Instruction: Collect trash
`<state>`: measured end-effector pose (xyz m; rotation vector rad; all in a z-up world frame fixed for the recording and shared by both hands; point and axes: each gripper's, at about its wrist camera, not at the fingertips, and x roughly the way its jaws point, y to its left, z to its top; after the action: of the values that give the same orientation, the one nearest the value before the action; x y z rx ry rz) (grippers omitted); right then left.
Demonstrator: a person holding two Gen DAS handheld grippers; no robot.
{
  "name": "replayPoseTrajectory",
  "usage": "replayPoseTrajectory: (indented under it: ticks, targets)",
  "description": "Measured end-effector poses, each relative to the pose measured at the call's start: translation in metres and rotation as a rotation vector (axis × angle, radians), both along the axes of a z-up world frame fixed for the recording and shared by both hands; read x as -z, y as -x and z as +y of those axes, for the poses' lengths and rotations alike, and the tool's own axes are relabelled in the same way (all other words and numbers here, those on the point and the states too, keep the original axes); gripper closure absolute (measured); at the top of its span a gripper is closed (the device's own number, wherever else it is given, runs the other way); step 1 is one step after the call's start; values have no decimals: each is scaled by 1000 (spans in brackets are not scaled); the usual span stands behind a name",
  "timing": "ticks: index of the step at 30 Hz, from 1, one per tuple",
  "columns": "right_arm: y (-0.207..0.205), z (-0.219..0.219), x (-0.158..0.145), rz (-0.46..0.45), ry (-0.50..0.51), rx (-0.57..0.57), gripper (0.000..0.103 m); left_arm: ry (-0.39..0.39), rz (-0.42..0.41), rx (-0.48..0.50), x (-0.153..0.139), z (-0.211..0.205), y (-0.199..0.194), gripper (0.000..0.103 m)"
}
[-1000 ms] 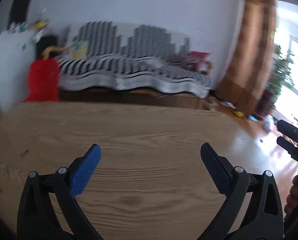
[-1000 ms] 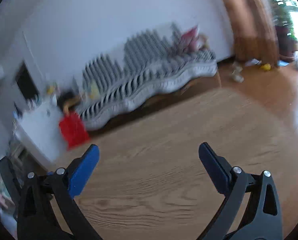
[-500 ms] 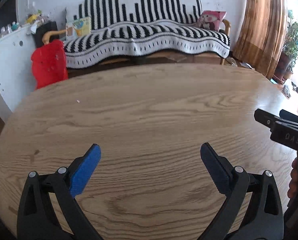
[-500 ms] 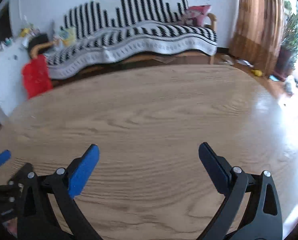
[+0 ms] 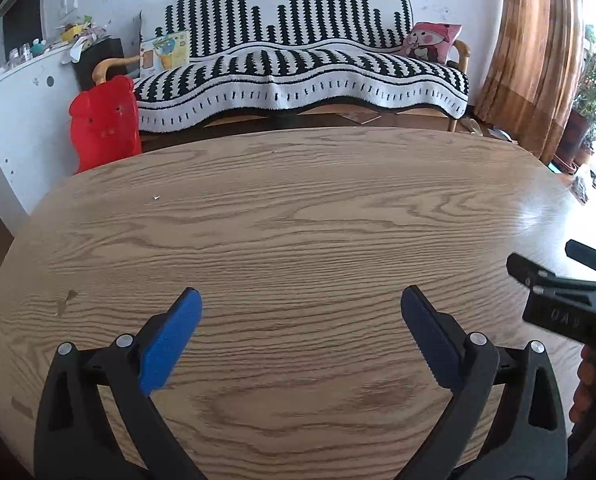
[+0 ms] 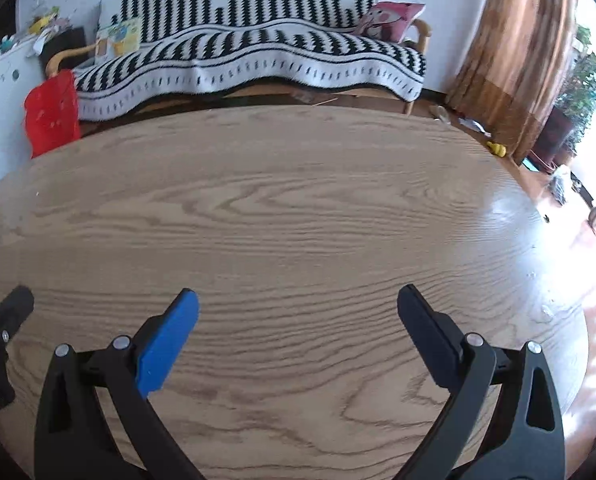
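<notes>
my left gripper hangs over the wooden table, jaws spread wide with nothing between them; my right gripper sits beside it, equally wide and empty; i see no trash anywhere on the wood ahead; past the far edge stands a striped sofa, a red bag to its left.
</notes>
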<state>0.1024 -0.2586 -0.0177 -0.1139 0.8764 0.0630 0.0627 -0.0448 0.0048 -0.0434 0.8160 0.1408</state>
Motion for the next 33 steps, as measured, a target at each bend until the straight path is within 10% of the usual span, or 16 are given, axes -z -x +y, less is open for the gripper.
replayPoseTrajectory:
  ticks: [33]
  targets:
    - [5, 11, 2, 5, 43, -47, 7, -4, 17, 18, 7, -5, 5, 6]
